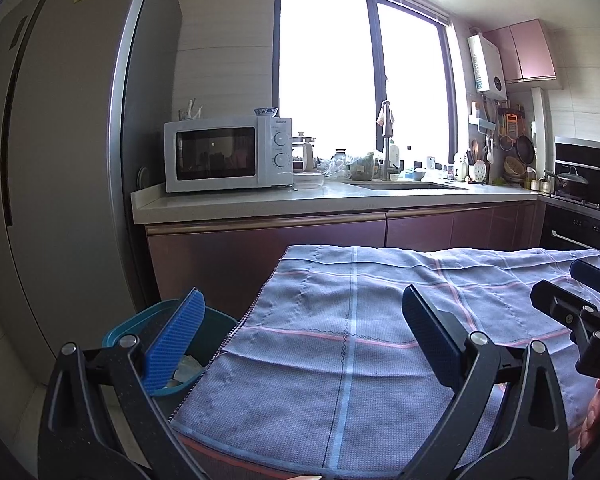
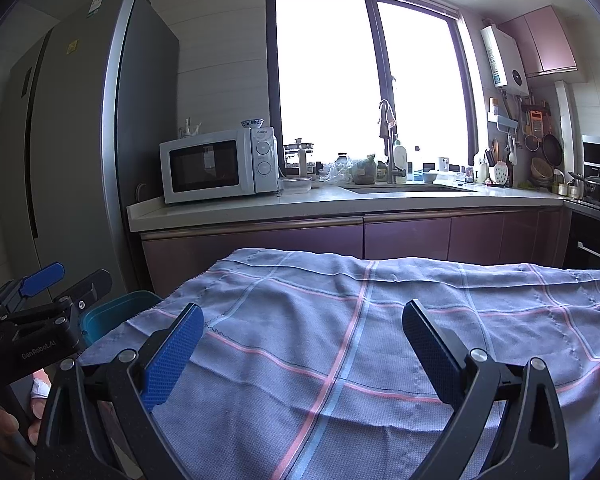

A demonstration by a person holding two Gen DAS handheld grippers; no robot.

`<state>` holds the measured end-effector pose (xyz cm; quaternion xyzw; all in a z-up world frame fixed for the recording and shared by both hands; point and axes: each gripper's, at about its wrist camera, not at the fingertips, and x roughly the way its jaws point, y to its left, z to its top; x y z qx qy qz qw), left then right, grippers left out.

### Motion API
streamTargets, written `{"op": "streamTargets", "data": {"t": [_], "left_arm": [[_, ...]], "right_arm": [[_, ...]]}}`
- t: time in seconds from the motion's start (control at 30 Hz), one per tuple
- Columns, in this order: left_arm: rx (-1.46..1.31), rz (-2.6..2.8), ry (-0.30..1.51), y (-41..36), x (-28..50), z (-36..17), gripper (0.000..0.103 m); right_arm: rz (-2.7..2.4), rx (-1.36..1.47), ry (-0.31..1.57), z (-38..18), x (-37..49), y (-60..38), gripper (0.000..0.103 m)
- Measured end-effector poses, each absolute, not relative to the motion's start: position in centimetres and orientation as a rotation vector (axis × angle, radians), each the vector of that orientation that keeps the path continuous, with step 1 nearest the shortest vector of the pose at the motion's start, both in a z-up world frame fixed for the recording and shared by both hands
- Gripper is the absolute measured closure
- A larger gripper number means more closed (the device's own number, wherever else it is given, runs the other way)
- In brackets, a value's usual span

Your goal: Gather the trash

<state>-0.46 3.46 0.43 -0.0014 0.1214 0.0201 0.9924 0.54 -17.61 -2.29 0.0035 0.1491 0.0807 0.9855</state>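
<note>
Trash: pale crumpled scraps [image 1: 184, 368] inside the teal plastic bin [image 1: 216, 320], beside the table's left edge.
Left gripper [image 1: 300, 340]: jaws spread, empty, left finger over the bin.
Right gripper [image 2: 300, 344]: spread, empty.
Surface: grey-blue checked cloth [image 2: 380, 320].
Room: kitchen, white microwave [image 2: 216, 164].

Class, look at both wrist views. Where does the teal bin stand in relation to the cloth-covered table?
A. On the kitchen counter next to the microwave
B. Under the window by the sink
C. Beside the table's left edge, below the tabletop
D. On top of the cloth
C: the teal bin sits off the left edge of the checked cloth, lower than the tabletop, with crumpled pale trash visible inside.
</note>
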Motion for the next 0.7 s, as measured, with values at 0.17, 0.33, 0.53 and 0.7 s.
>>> {"op": "streamTargets", "data": {"t": [0.17,0.33,0.53,0.7], "left_arm": [[-0.005,0.041,0.245,3.44,-0.45,0.39,0.006],[-0.008,0.042,0.244,3.33,-0.42,0.27,0.006],[-0.009,0.043,0.244,3.35,-0.41,0.28,0.006],[-0.011,0.044,0.243,3.31,-0.49,0.37,0.006]], "right_arm": [[0.162,0.007,0.299,-2.30,0.56,-17.64,0.007],[0.160,0.008,0.298,-2.29,0.56,-17.63,0.007],[0.162,0.007,0.299,-2.30,0.59,-17.66,0.007],[0.161,0.008,0.298,-2.28,0.54,-17.61,0.007]]}}
